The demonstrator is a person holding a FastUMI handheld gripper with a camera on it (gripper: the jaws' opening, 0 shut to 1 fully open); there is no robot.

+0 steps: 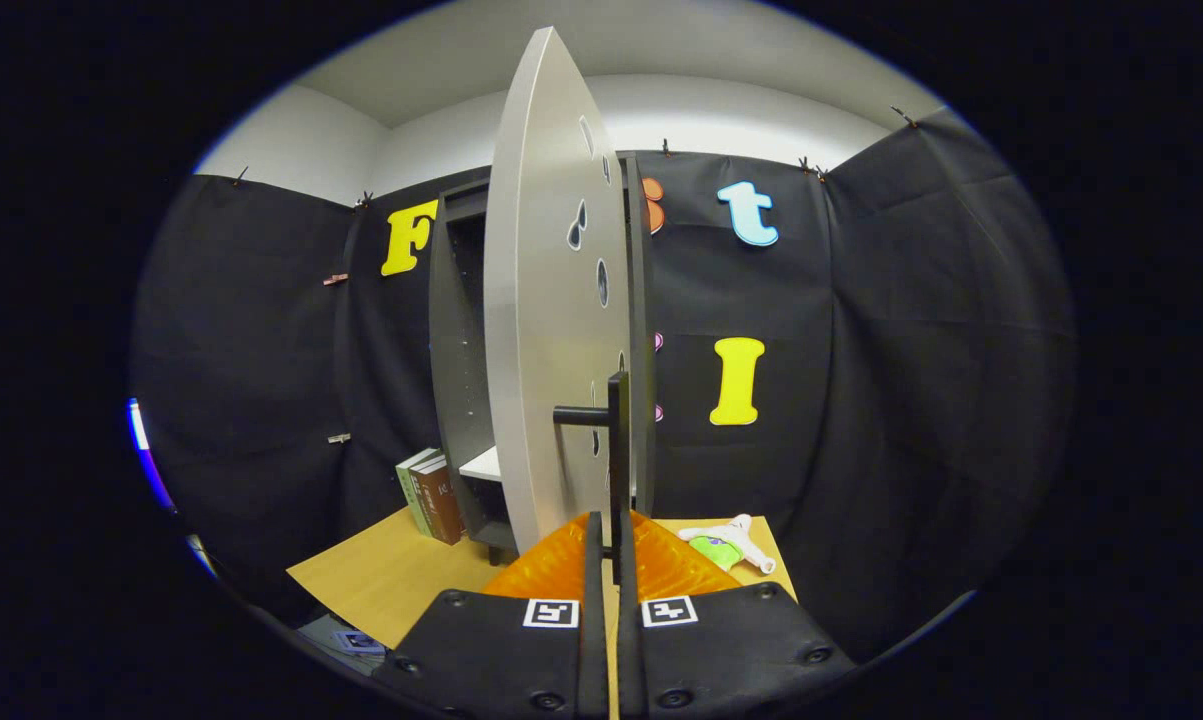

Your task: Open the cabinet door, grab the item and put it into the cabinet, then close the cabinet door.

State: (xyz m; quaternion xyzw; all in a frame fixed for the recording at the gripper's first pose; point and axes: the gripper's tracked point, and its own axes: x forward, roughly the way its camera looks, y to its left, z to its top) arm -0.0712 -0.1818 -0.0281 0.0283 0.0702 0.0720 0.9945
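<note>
Silver-grey cabinet door (551,330), black handle (616,450), light wood table (381,580).

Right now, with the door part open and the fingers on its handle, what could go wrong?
1. The gripper pinches the thin handle close to its lower end; it may slip off while the door swings.
2. The toy lies on the table just right of the door; a wide pull might sweep it.
3. The books stand against the cabinet on the left; shaking it may tip them.
</note>
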